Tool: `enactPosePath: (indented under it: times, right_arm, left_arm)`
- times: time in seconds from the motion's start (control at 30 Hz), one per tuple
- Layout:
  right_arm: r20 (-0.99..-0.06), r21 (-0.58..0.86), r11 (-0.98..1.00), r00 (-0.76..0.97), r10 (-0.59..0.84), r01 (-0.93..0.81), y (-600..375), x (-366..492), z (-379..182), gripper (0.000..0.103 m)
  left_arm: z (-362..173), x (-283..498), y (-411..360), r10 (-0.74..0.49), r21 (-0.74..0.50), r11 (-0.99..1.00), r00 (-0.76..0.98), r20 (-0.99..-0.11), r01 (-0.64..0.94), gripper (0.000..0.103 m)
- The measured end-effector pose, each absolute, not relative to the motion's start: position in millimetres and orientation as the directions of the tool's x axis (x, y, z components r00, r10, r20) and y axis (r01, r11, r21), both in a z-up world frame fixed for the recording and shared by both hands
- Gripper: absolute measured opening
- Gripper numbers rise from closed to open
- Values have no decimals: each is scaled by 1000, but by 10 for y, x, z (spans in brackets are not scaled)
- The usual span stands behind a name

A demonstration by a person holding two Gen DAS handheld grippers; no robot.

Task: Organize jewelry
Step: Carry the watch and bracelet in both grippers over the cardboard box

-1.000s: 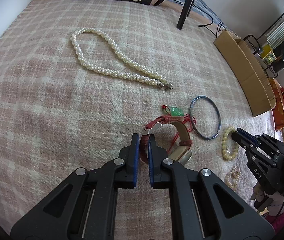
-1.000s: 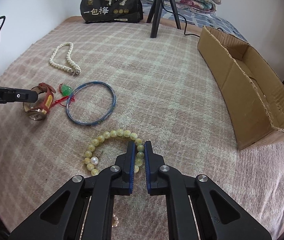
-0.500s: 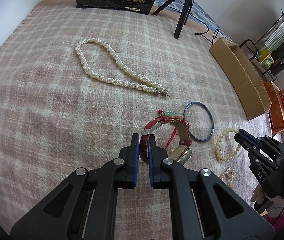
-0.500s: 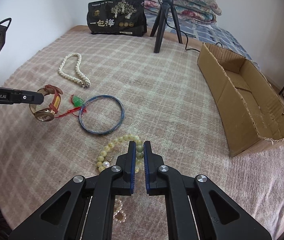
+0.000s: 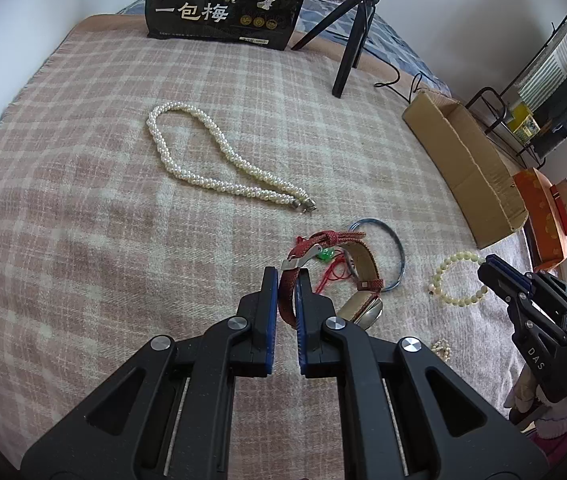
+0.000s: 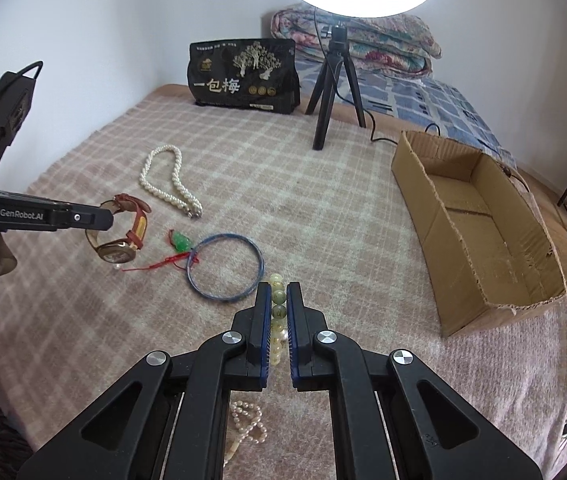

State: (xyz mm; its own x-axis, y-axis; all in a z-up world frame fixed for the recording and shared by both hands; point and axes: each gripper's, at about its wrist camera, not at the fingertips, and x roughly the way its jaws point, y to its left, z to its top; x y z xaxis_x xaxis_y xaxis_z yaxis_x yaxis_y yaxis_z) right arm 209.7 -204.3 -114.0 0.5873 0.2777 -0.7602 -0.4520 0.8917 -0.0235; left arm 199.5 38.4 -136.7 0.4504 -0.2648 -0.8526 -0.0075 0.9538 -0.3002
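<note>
My left gripper (image 5: 286, 276) is shut on the red strap of a wristwatch (image 5: 357, 270), which hangs lifted above the plaid blanket; its gold case (image 6: 117, 254) dangles below the strap. My right gripper (image 6: 278, 292) is shut on a pale yellow-green bead bracelet (image 6: 278, 312), and the loop (image 5: 459, 278) hangs from its tip off the blanket. On the blanket lie a blue bangle (image 6: 225, 268), a green pendant on a red cord (image 6: 180, 242), a twisted pearl necklace (image 5: 219, 160) and a small pearl piece (image 6: 248, 420).
An open cardboard box (image 6: 479, 224) lies at the right on the blanket (image 5: 83, 220). A black printed bag (image 6: 245, 76) and a tripod (image 6: 333, 92) with a ring light stand at the back. Folded quilts lie behind them. Shelves and orange boxes (image 5: 543, 216) stand off the right edge.
Both grippers have risen and tipped up. The watch and the bead bracelet have come up off the blanket with them. The other jewelry has stayed in place.
</note>
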Motion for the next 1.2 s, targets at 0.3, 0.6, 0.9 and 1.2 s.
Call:
enactPosePath:
  times: [0.3, 0.6, 0.9, 1.2]
  right_arm:
    - [-726, -14, 907, 629, 280, -420, -2223, 2168, -956, 6]
    - [-681, 9, 944, 689, 248, -331, -2622, 2337, -766, 6]
    - [-629, 41, 971, 749, 209, -237, -3074, 2577, -561, 6]
    - [-625, 56, 987, 766, 153, -152, -3451, 2913, -624, 6]
  left_arm:
    - [-1234, 2037, 193, -294, -321, 947, 469, -833, 25, 6]
    - [-1064, 2174, -177, -341, -350, 934, 485, -805, 76, 6]
    - [-839, 2467, -686, -389, -370, 918, 505, -771, 143, 6]
    - [-756, 2999, -1212, -417, -376, 907, 514, -749, 188, 6]
